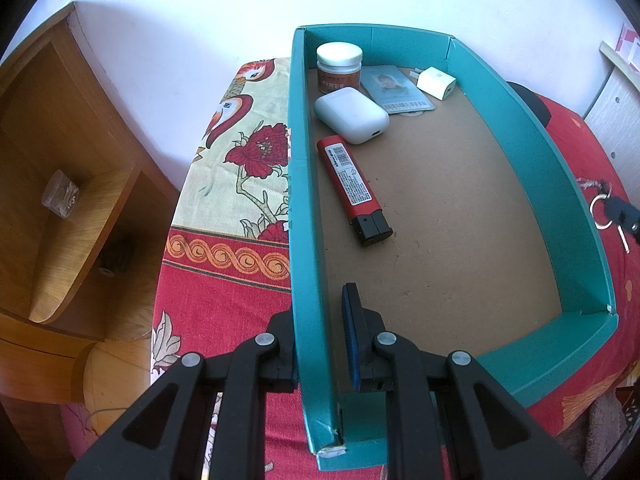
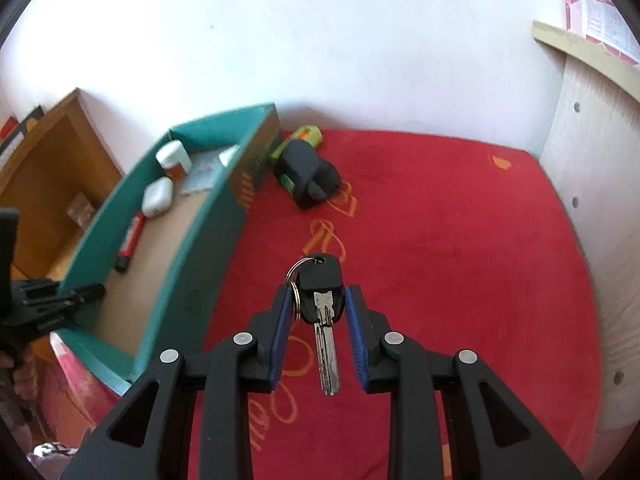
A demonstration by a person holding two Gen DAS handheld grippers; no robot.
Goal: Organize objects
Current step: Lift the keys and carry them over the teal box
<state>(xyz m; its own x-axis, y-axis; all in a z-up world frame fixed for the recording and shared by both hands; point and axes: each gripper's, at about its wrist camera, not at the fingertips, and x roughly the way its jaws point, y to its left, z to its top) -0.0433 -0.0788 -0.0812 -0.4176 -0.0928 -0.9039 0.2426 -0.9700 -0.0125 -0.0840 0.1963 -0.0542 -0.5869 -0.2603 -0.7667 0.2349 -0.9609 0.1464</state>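
With the left gripper (image 1: 320,344) clamped on the box (image 1: 300,200) wall, the right gripper (image 2: 316,320), nipping the key (image 2: 322,300), should carry it level over the wall before letting go.

- The left hand-held gripper (image 1: 320,320) points steeply down, its jaws drawn close together and clamped over the near left wall of the teal box (image 1: 302,240), one finger outside the wall and one inside.
- Its inner blue pad (image 1: 352,340) stands upright against the wall's inner side.
- The right hand-held gripper (image 2: 320,312) tilts downward, its two blue pads pressing the black head of a key (image 2: 322,292), so the metal blade hangs between the fingers toward the camera.
- From the right wrist view, the left hand-held gripper's black linkage shows at the left edge.
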